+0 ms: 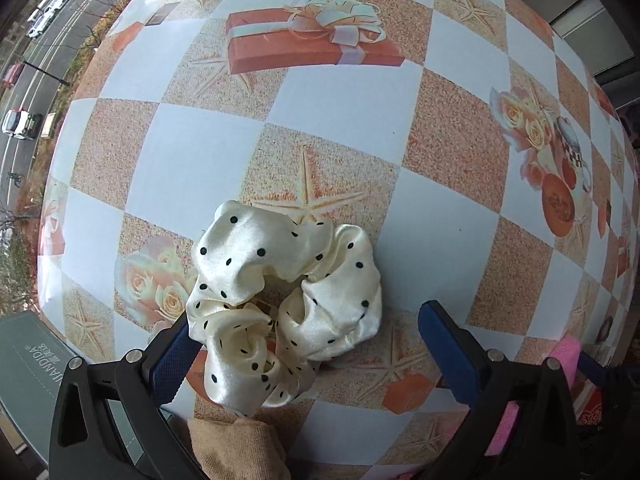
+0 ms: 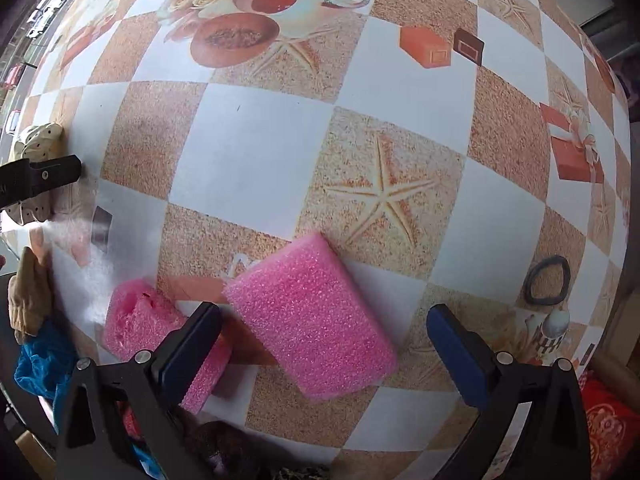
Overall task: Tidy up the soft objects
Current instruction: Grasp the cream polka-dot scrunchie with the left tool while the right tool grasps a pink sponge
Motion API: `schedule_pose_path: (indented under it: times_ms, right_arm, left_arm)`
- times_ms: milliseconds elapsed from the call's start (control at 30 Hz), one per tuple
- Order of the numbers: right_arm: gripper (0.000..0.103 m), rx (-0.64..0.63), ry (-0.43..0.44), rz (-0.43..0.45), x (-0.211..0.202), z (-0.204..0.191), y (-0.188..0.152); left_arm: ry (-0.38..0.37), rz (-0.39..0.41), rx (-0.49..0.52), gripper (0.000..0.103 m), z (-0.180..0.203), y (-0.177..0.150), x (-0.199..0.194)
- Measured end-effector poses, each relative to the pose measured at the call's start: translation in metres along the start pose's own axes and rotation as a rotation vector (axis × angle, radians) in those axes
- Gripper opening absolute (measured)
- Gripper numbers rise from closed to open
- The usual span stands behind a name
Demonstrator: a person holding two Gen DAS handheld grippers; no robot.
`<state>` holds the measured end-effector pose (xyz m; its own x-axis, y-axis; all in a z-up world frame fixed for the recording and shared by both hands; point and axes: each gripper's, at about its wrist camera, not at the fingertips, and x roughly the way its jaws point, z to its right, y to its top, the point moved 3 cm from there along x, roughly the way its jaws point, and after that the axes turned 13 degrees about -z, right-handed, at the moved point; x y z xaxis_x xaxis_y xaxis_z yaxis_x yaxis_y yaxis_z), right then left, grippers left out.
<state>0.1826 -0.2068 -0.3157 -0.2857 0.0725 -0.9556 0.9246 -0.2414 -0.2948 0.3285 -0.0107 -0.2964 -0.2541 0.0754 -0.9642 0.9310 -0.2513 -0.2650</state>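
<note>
Checkered starfish-print tabletop [image 1: 340,152], street beyond; left hand-held gripper [image 1: 304,344] spread wide around dotted cream scrunchie [image 1: 280,304]; right hand-held gripper [image 2: 324,348] spread around pink foam block [image 2: 312,316]

Right claw [image 2: 324,350] spread wide over pink foam block [image 2: 312,316], torn pink foam piece [image 2: 140,320] beside it, checkered tablecloth [image 2: 248,152]

Both views are evenly lit by soft daylight, with a window seen at the left. Pale glare is cast on the tablecloth [image 2: 80,240] near the left edge. Shadows are faint. Strong fisheye bulging is shown, and the dark corners are vignetted.
</note>
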Motion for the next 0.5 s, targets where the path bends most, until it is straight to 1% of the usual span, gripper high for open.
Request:
schedule_pose_path:
  times_ms: [67,100,133,167,200,233,267,300,333,367,400,433,500]
  right_arm:
    - [0.103,0.001,-0.002,-0.002,-0.001,0.002,0.001]
    - [0.103,0.001,-0.004,-0.002,-0.001,-0.006,0.004]
    - [0.102,0.002,-0.007,0.000,0.000,-0.009,0.003]
    - [0.099,0.000,-0.011,0.004,-0.001,-0.009,0.001]
    - [0.095,0.000,-0.011,0.008,0.000,-0.012,-0.001]
    - [0.093,0.004,-0.010,0.012,-0.002,-0.010,-0.003]
    - [0.087,0.008,-0.007,0.015,-0.004,-0.006,-0.005]
    - [0.082,0.017,-0.002,0.020,-0.005,-0.003,-0.007]
    - [0.079,0.027,0.002,0.026,-0.007,0.001,-0.009]
    - [0.071,0.034,0.004,0.032,-0.010,0.005,-0.013]
    - [0.059,0.035,0.005,0.040,-0.012,0.007,-0.015]
    - [0.055,0.033,0.007,0.051,-0.015,0.009,-0.017]
    - [0.055,0.046,0.051,0.060,-0.019,0.015,-0.021]
  left_arm:
    - [0.010,-0.006,0.003,0.103,-0.001,0.005,-0.001]
    - [0.019,-0.003,0.011,0.103,-0.001,0.005,-0.001]
    - [0.023,0.003,0.020,0.101,0.007,0.012,-0.004]
    - [0.021,0.016,0.030,0.099,0.008,0.013,-0.006]
    - [0.005,0.029,0.044,0.090,0.009,0.016,-0.010]
    - [0.007,0.042,0.051,0.081,0.013,0.013,-0.013]
    - [0.006,0.057,0.062,0.074,0.016,0.013,-0.018]
    - [0.008,0.071,0.077,0.054,0.018,0.013,-0.022]
    - [0.005,0.077,0.094,0.035,0.020,0.013,-0.025]
    - [-0.023,0.072,0.105,0.030,0.021,0.014,-0.027]
    - [-0.069,0.066,0.106,0.027,0.021,0.014,-0.029]
    - [-0.104,0.069,0.105,0.026,0.020,0.014,-0.032]
    - [-0.108,0.096,0.110,0.026,0.020,0.010,-0.040]
